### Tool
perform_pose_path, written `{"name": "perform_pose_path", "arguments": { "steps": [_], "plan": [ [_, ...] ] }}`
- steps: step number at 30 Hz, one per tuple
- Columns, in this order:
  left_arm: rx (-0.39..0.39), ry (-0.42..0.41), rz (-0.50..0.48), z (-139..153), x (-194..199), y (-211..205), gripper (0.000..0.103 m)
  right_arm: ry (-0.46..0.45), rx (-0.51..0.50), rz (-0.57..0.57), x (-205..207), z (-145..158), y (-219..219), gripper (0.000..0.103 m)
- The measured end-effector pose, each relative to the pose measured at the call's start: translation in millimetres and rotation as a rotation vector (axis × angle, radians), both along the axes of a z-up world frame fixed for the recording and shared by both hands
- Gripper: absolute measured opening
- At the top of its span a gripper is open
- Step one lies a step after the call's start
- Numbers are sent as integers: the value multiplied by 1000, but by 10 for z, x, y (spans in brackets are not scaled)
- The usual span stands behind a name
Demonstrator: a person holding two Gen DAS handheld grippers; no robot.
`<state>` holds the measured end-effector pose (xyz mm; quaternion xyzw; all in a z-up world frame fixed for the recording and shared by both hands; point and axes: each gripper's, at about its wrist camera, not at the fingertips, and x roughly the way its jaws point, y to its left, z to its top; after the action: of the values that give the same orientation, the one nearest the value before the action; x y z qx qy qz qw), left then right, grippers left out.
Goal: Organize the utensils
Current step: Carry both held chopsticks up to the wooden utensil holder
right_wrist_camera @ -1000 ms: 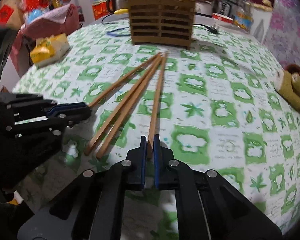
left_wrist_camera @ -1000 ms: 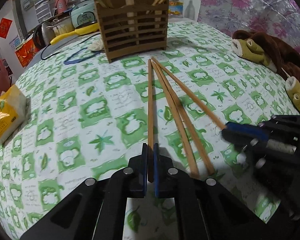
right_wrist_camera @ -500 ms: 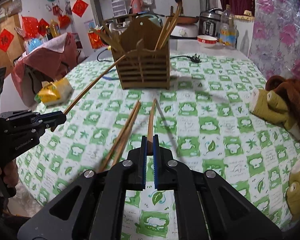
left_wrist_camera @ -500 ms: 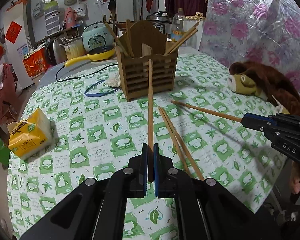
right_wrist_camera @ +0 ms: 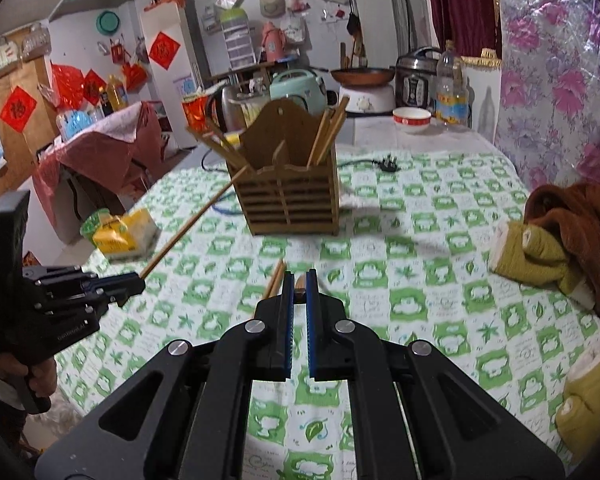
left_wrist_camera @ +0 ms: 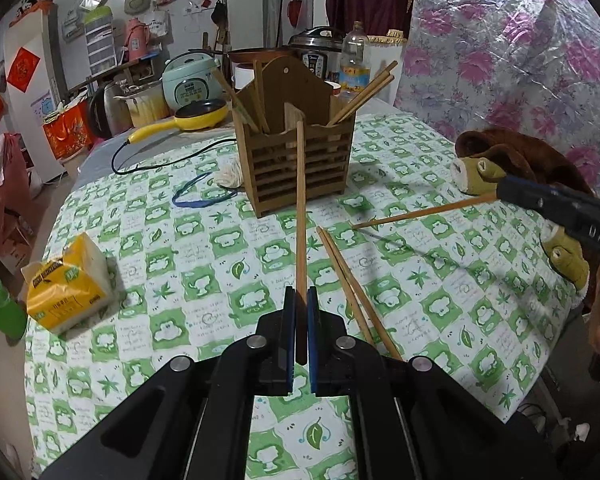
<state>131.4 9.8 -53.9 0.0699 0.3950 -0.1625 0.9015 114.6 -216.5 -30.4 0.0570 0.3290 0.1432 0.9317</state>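
Observation:
A brown slatted wooden utensil holder (left_wrist_camera: 296,160) stands on the green-checked table and holds several chopsticks; it also shows in the right wrist view (right_wrist_camera: 290,196). My left gripper (left_wrist_camera: 300,300) is shut on a wooden chopstick (left_wrist_camera: 300,208), lifted and pointing at the holder; from the right wrist view this gripper (right_wrist_camera: 134,280) and its chopstick (right_wrist_camera: 192,220) show at the left. My right gripper (right_wrist_camera: 298,284) is shut on another chopstick (right_wrist_camera: 299,282), seen end-on; in the left wrist view it (left_wrist_camera: 504,190) holds that chopstick (left_wrist_camera: 420,212) above the table. Two chopsticks (left_wrist_camera: 352,284) lie on the cloth.
A yellow tissue pack (left_wrist_camera: 66,280) lies at the table's left. A brown and green plush toy (left_wrist_camera: 512,160) lies at the right edge. A blue cord (left_wrist_camera: 196,196) and a yellow pan (left_wrist_camera: 192,116) lie behind the holder, with cookers (left_wrist_camera: 188,84) beyond.
Both grippers have lifted their chopsticks off the table and risen well above it. The view has pulled back from the holder. Two chopsticks stay on the cloth.

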Motion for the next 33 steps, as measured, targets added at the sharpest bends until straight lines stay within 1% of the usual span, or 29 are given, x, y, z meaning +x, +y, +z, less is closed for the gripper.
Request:
{"name": "perform_pose_path", "arguments": {
  "steps": [3, 9, 12, 17, 20, 26, 29, 33],
  "plan": [
    [8, -1, -9, 42, 3, 3, 6, -20, 10, -3, 39, 92, -28, 7],
    [-14, 5, -28, 138, 8, 34, 6, -54, 32, -6, 106, 248, -62, 6],
    [-3, -2, -34, 193, 37, 26, 6, -68, 39, -4, 134, 319, -67, 7],
    [8, -3, -40, 287, 126, 21, 6, -124, 52, 1, 97, 534, -91, 7],
    [11, 11, -39, 306, 223, 15, 6, -155, 67, 5, 107, 680, -114, 7],
    [-11, 79, -26, 296, 468, 19, 6, -216, 78, 7, 182, 954, -103, 6],
    [-19, 92, -18, 291, 542, 31, 6, -242, 78, 9, 225, 1037, -82, 7],
    [-15, 103, -18, 296, 640, 16, 6, -240, 79, 7, 369, 1051, -43, 6]
  ]
}}
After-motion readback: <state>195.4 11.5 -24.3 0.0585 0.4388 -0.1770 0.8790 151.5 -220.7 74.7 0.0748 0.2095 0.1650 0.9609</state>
